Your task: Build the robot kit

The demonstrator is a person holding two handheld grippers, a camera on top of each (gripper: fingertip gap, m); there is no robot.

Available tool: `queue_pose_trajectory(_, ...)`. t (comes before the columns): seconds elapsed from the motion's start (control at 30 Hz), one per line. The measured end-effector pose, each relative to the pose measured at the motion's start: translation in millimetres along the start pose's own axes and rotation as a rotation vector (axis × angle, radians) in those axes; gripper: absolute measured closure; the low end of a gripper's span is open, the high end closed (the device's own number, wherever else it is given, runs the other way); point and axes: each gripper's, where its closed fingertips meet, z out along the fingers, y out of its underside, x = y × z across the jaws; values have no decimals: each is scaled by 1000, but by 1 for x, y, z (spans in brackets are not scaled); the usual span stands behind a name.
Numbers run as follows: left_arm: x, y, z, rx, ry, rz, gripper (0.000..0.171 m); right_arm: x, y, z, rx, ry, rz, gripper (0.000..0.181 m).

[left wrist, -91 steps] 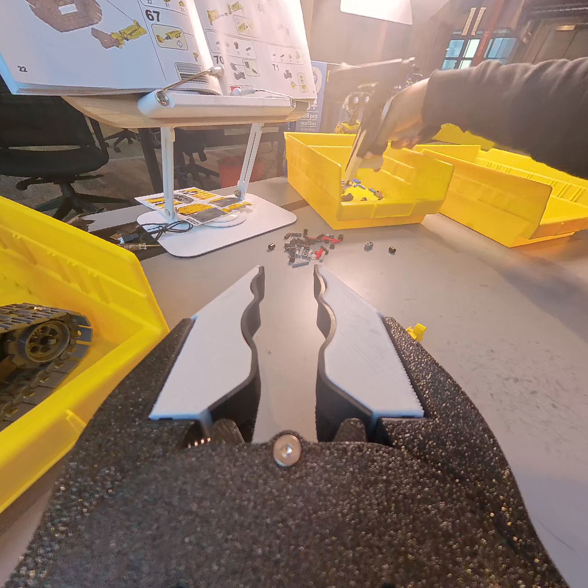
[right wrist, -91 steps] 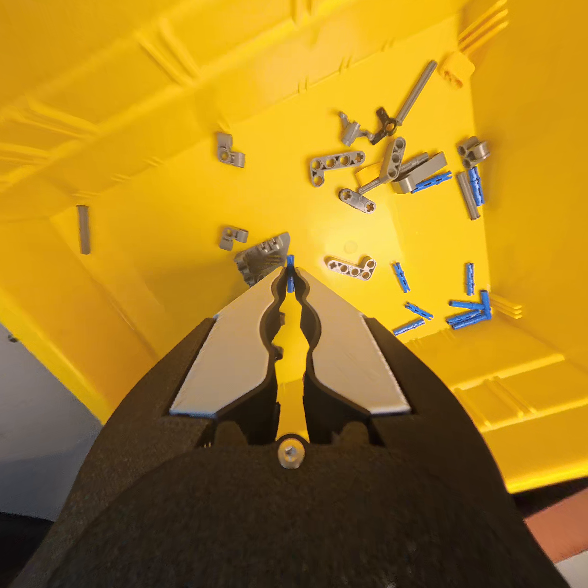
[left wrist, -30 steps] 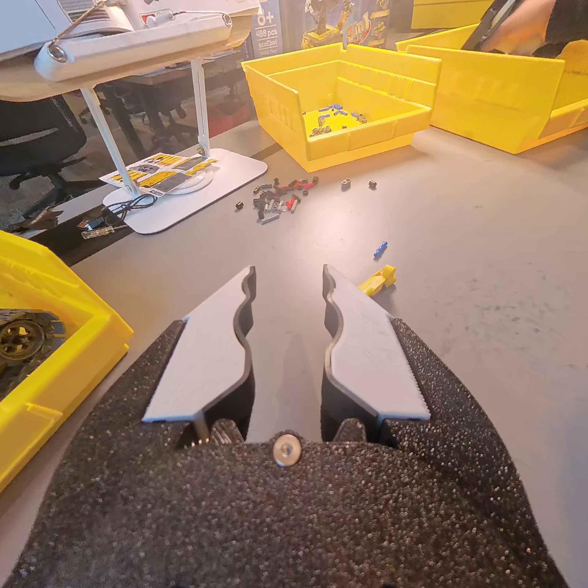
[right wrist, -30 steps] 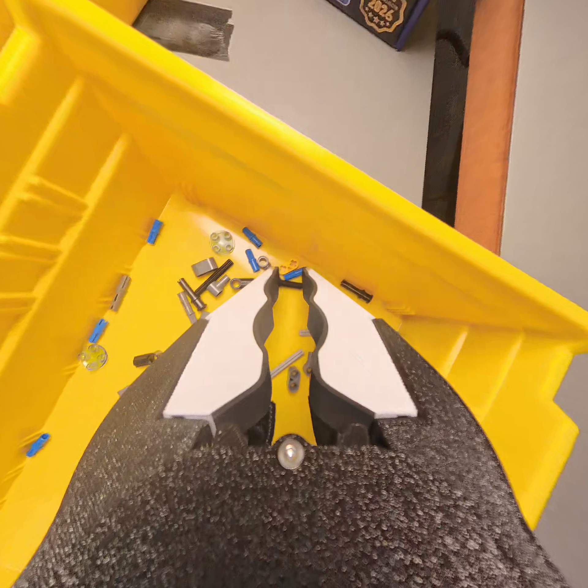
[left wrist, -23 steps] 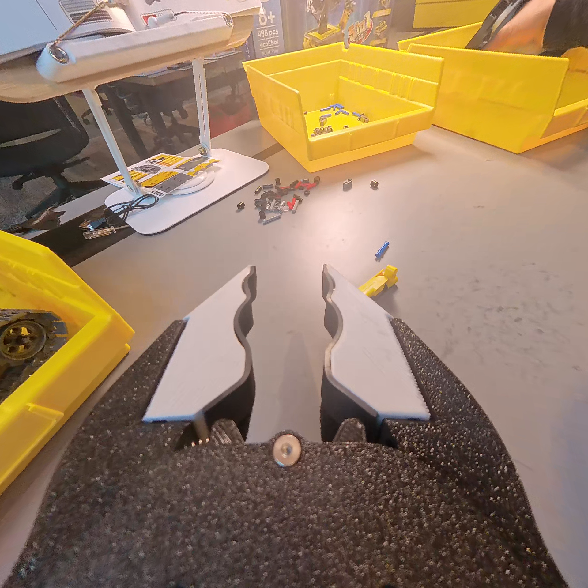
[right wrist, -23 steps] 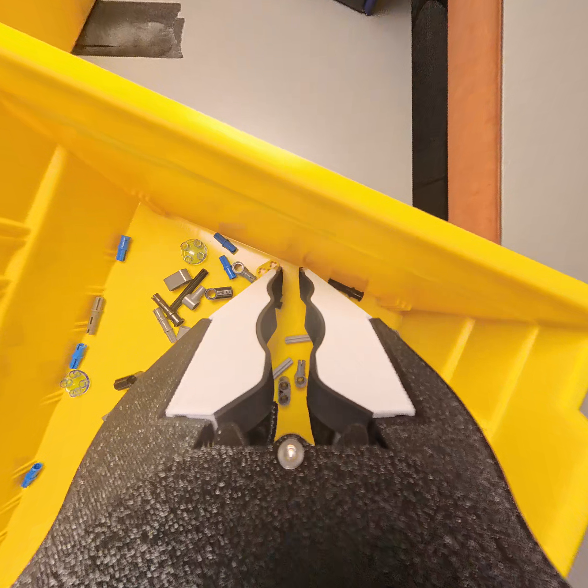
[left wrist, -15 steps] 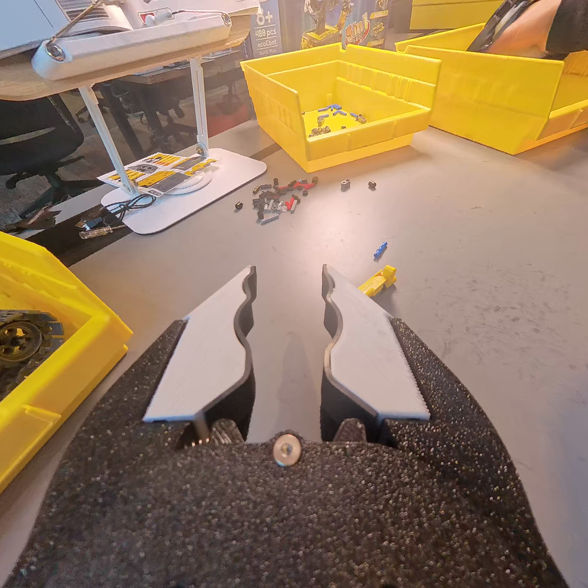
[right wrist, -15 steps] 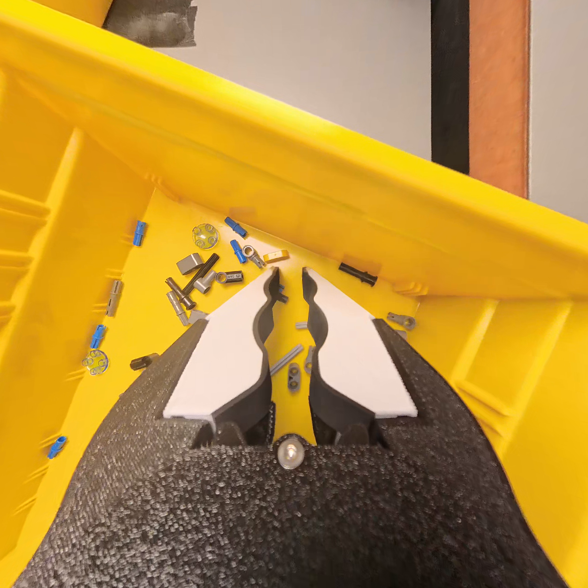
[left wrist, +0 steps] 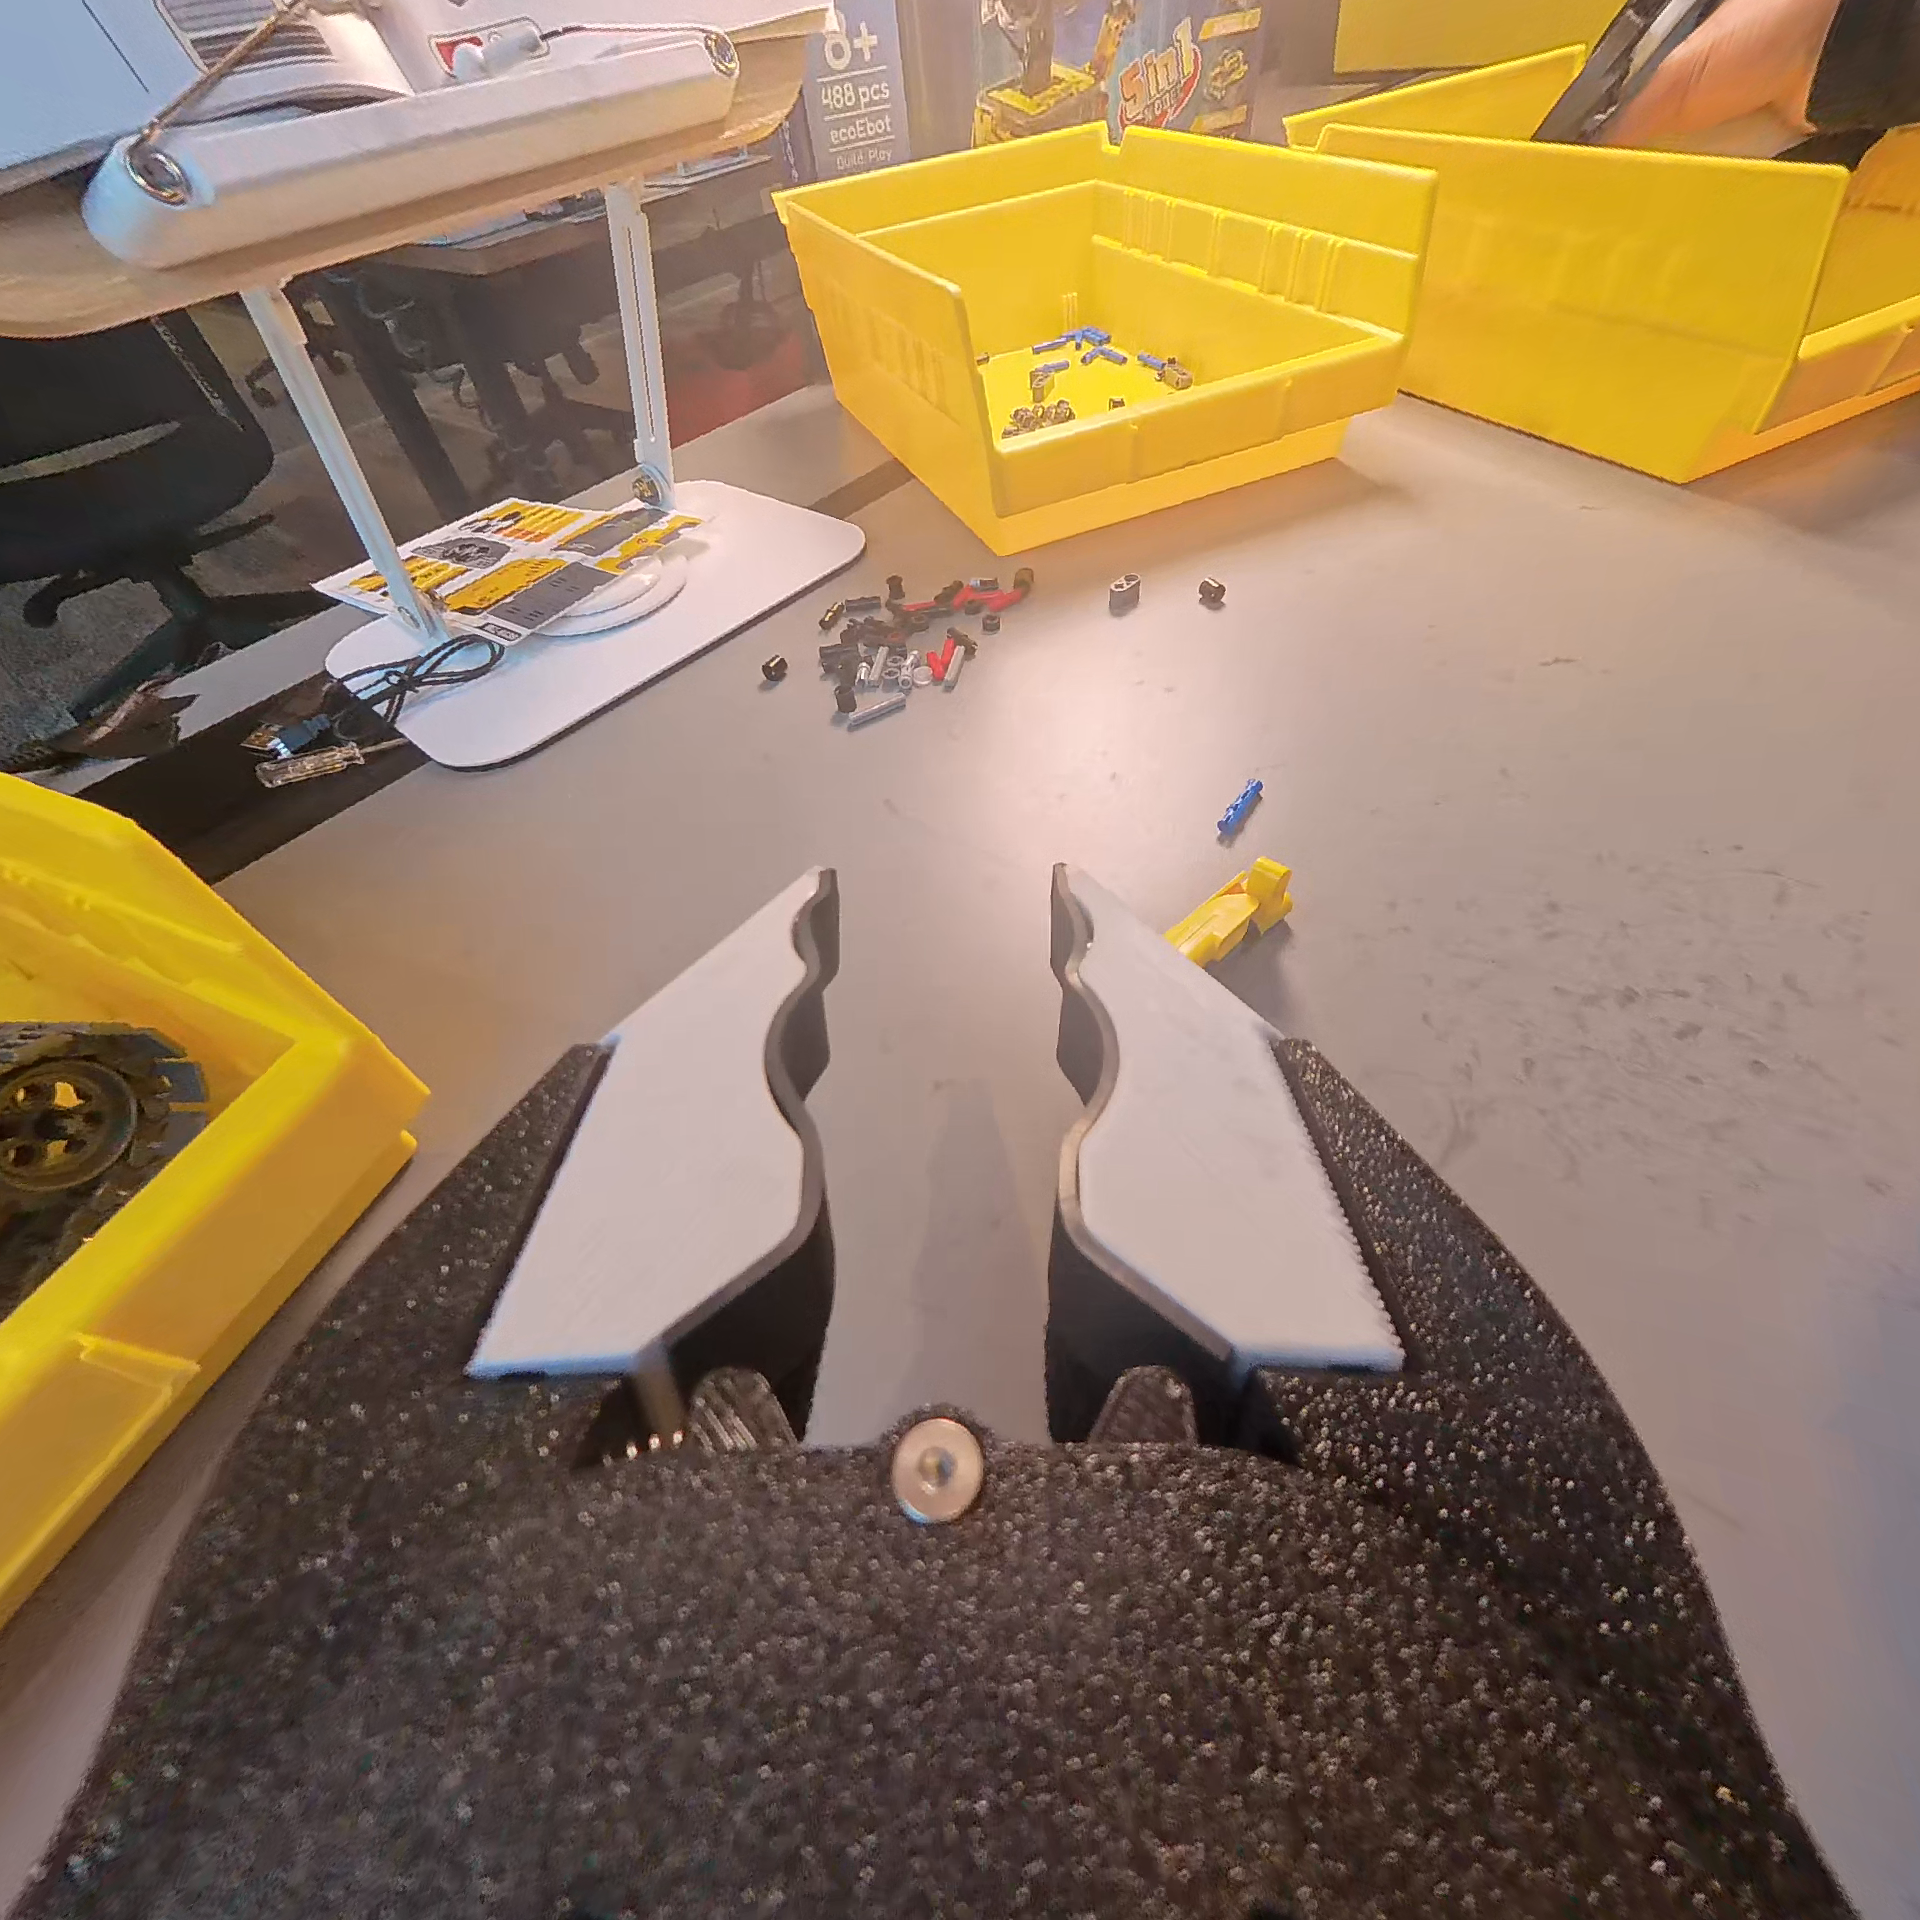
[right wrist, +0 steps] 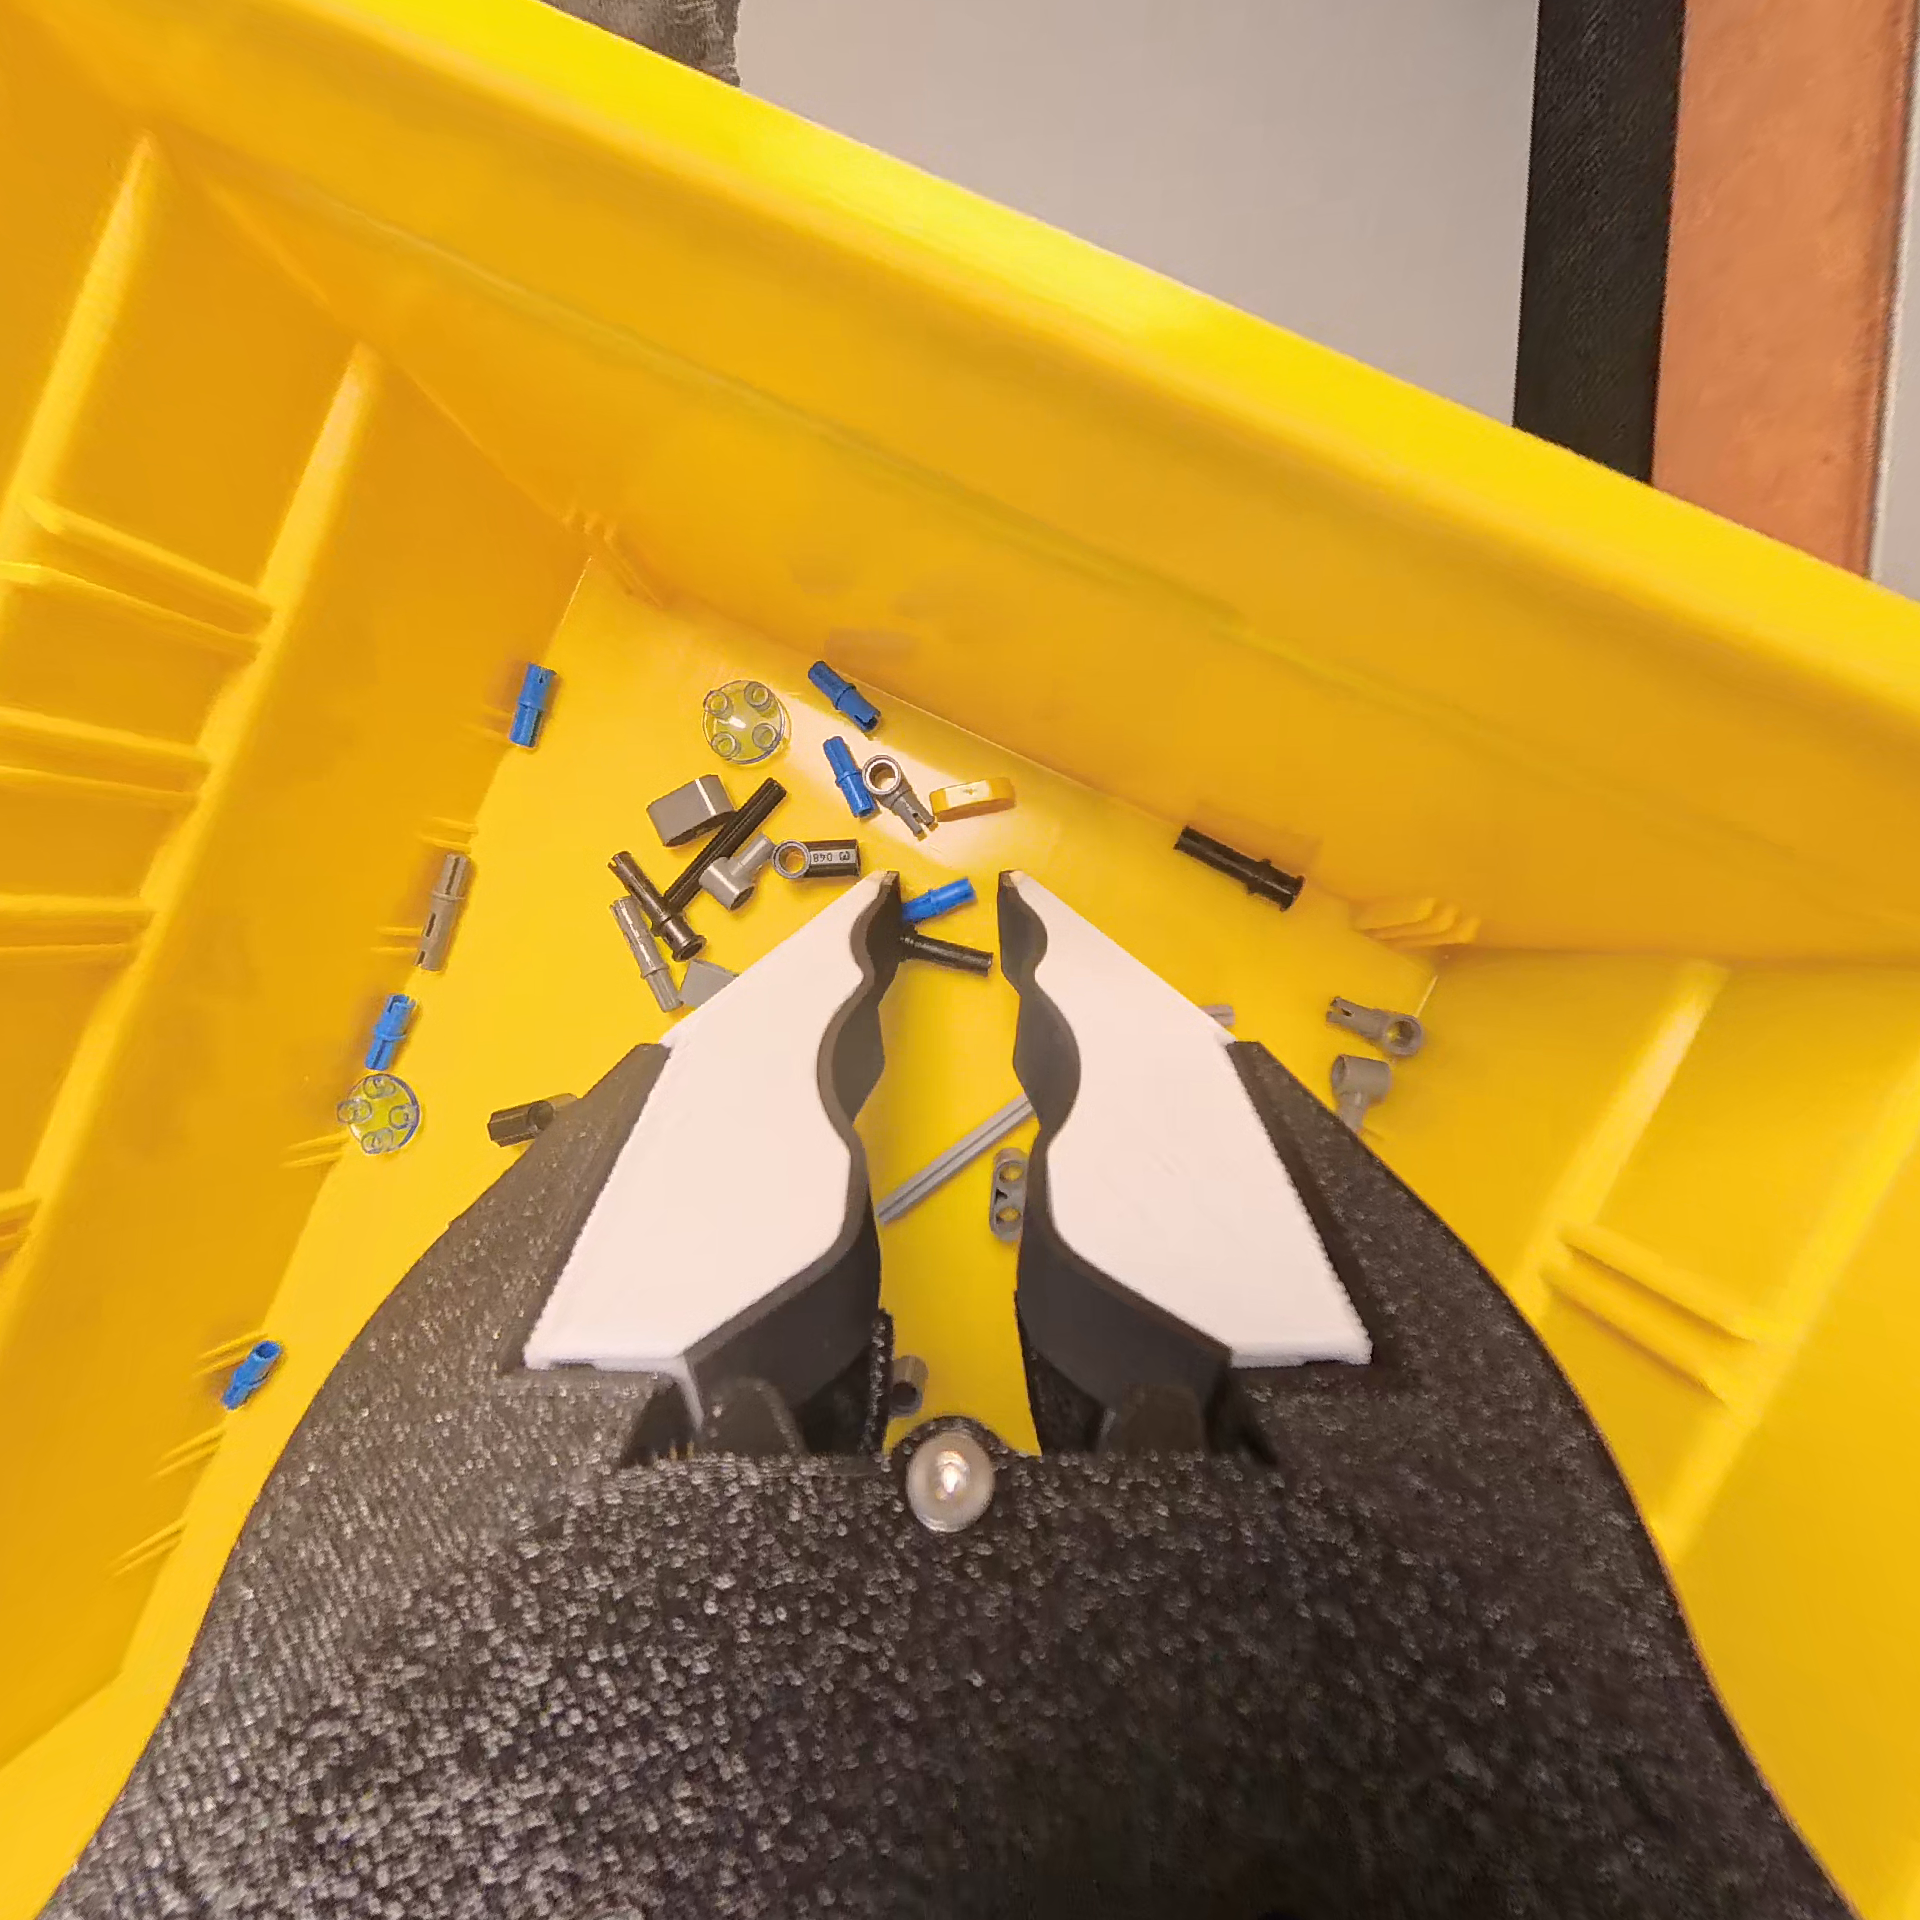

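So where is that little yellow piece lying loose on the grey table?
In the left wrist view, the yellow piece lies on the grey table, just right of the open left gripper, with a small blue pin just beyond it.

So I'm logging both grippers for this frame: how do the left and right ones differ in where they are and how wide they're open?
The left gripper hangs over bare grey table, beside a yellow brick piece; the right gripper reaches down inside a yellow bin among loose pins. The left's jaws gape wider; the right's are narrower, flanking a blue pin and a black pin. Both are open and hold nothing.
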Motion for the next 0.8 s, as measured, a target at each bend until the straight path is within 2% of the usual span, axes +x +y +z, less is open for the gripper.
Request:
queue_pose_trajectory(0.27, 1, 0, 0, 0, 5, 4, 132, -3, 3, -1, -19, 2, -21, 177)
queue_pose_trajectory(0.43, 2, 0, 0, -1, 10, 10, 132, -4, 3, -3, -12, 18, -53, 177)
queue_pose_trajectory(0.57, 2, 0, 0, 2, 12, 8, 132, -16, -20, -30, 119, -3, -72, 177)
queue_pose_trajectory(0.63, 2, 0, 0, 3, 10, 4, 132, -45, -50, -69, 286, -41, -133, 177)
queue_pose_trajectory(0.7, 0, -1, 0, 4, 8, -1, 132, -99, -72, -119, 451, -118, -274, 177)
queue_pose_trajectory(0.77, 0, 0, 0, 2, 11, -6, 132, -170, -74, -158, 541, -233, -443, 177)
queue_pose_trajectory(0.8, 0, 0, -1, 1, 12, -6, 132, -208, -65, -170, 550, -295, -539, 177)
